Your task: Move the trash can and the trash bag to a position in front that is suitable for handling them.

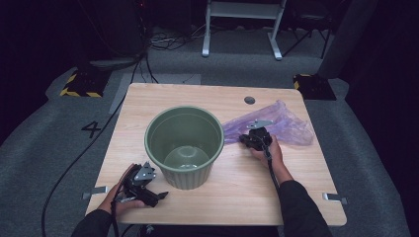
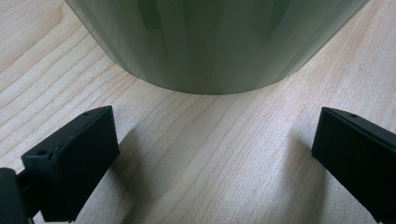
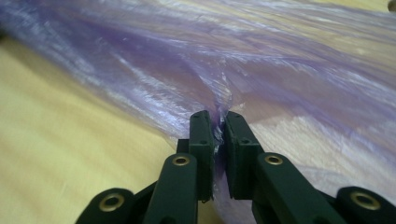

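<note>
The right tool is pinched on the purple bag lying right of the green bin on the worktop, the left tool open beside the bin; next, probably carrying the bag over the rim.

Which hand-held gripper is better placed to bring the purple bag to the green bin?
The right hand-held gripper: it is already shut on the purple bag. The left hand-held gripper stands open beside the green bin, holding nothing.

Grey carpet floor, white metal frame, dark surroundings.
</note>
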### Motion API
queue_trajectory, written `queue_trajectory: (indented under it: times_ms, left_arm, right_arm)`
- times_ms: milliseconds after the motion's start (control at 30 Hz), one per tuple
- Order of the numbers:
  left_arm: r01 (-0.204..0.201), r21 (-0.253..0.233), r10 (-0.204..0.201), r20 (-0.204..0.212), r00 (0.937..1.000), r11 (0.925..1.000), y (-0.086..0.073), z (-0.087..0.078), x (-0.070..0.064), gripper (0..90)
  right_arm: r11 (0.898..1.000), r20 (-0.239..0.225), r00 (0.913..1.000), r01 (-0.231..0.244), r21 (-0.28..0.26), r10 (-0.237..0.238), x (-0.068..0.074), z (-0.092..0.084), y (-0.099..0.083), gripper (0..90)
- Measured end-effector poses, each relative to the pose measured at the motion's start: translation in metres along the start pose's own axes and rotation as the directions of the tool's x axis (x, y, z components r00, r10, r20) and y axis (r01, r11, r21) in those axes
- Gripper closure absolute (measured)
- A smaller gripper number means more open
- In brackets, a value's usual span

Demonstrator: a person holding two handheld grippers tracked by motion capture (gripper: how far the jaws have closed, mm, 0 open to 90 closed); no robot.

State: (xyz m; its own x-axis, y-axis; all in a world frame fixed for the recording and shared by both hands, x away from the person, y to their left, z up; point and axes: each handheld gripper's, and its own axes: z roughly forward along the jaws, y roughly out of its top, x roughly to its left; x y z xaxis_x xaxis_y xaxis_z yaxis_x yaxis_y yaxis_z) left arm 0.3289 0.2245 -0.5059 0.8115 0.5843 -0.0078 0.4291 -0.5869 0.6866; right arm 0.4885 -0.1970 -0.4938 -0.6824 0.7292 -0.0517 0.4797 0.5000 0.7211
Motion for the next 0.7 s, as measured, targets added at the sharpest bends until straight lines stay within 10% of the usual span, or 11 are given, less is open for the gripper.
queue_trajectory:
  times_ms: [700]
  left_arm:
    - [0.0, 0.0, 0.0, -0.001, 1.0, 1.0, 0.0, 0.0, 0.0, 0.3]
  right_arm:
    - [0.998, 0.027, 0.9995, -0.015, -0.064, 0.017, -0.009, -0.062, -0.056, 81.9]
